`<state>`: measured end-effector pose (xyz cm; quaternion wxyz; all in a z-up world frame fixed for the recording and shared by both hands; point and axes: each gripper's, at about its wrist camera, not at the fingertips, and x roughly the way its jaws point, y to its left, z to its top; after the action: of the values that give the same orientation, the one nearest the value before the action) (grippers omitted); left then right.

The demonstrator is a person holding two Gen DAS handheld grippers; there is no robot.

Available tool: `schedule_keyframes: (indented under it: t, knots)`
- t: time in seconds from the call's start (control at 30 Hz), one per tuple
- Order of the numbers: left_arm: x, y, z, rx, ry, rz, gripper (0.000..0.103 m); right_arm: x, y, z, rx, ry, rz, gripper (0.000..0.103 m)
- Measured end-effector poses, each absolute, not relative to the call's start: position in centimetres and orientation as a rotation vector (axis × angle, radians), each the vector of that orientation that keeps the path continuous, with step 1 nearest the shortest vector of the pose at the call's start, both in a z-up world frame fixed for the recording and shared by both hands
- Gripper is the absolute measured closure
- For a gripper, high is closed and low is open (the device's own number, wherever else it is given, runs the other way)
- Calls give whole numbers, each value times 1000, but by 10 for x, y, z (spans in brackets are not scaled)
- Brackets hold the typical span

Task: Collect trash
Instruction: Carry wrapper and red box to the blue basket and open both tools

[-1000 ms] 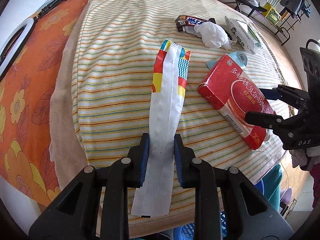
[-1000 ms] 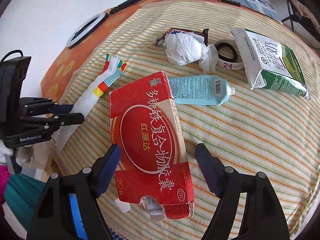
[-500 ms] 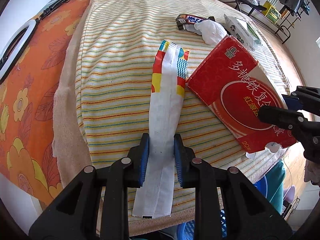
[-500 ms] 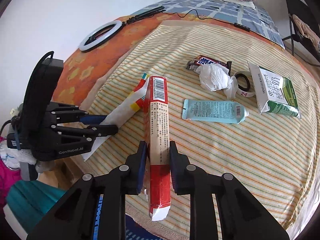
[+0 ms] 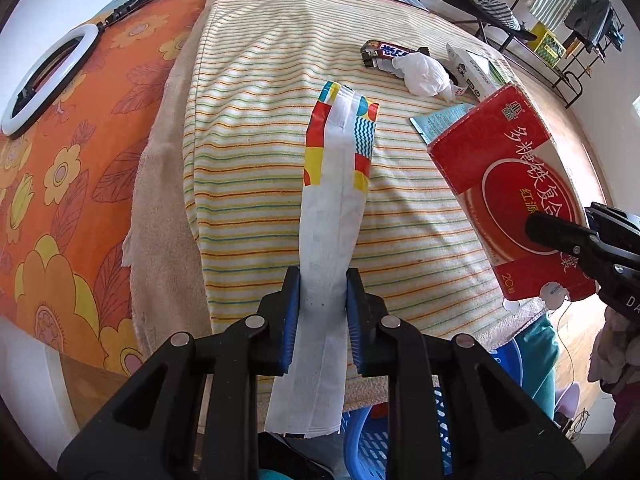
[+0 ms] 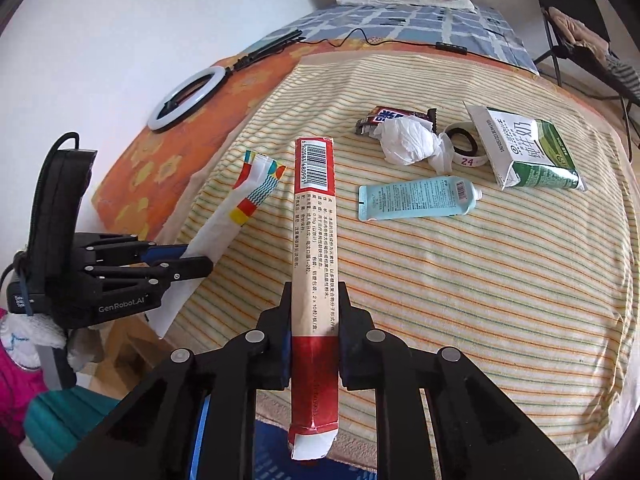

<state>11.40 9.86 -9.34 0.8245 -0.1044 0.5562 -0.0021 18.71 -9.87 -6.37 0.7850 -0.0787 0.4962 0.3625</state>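
Left tool [image 5: 322,297] clamped on white wrapper [image 5: 330,216], right tool [image 6: 314,312] clamped on red box [image 6: 315,256]

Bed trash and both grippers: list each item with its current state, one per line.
left gripper: shut on the long wrapper.
long wrapper: flattened, far end on the towel.
right gripper: shut on the red box.
red box: held on edge, lifted, bottom flap torn open.
blue tube: lying flat, squeezed.
milk carton: on its side, top opened.
tissue: crumpled.
candy wrapper: lying flat, partly under the tissue.
tape roll: lying flat.
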Motion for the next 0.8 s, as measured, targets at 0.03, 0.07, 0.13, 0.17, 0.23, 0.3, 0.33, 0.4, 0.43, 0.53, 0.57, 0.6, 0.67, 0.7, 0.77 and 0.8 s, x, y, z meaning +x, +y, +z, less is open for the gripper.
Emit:
schedule_keyframes:
  t: [0.03,0.07,0.13,0.17,0.23,0.3,0.33,0.4,0.43,0.53,0.57,0.6,0.67,0.7,0.77,0.8]
  knots:
    - [109,96,-91,-222,1179,-7,82,183,-102,-61,-175,1062,779,88]
    - [105,93,-88,-224,1176,-11,82,178,-106,-58,-182,1052,772,88]
    - [95,86,-84,-225,1172,-19,82,169,-114,-53,-192,1036,764,88]
    - [90,80,-82,-228,1170,-23,82,164,-118,-50,-193,1030,762,88]
    - [81,72,-79,-239,1169,-37,82,156,-128,-46,-188,1019,763,88]
    - [71,65,-75,-243,1165,-49,82,147,-138,-42,-177,1010,766,88]
    - [65,61,-73,-245,1162,-55,82,143,-142,-40,-172,1006,765,88]
    - [53,53,-70,-246,1153,-64,82,134,-150,-38,-168,996,756,88]
    - [47,49,-69,-242,1150,-67,82,129,-154,-37,-169,988,754,88]
    - [32,37,-70,-238,1151,-79,82,116,-165,-36,-173,974,742,88]
    - [27,33,-70,-232,1153,-81,82,111,-170,-36,-175,975,741,88]
    - [21,29,-71,-225,1154,-84,82,108,-173,-37,-176,975,739,88]
    - [12,21,-75,-224,1164,-94,82,100,-179,-39,-176,981,740,88]
    - [7,17,-76,-228,1170,-101,82,95,-183,-40,-174,983,743,88]
    - [-2,10,-80,-235,1180,-112,82,88,-188,-42,-162,991,750,88]
    - [-6,7,-81,-237,1185,-118,82,85,-189,-44,-158,995,753,88]
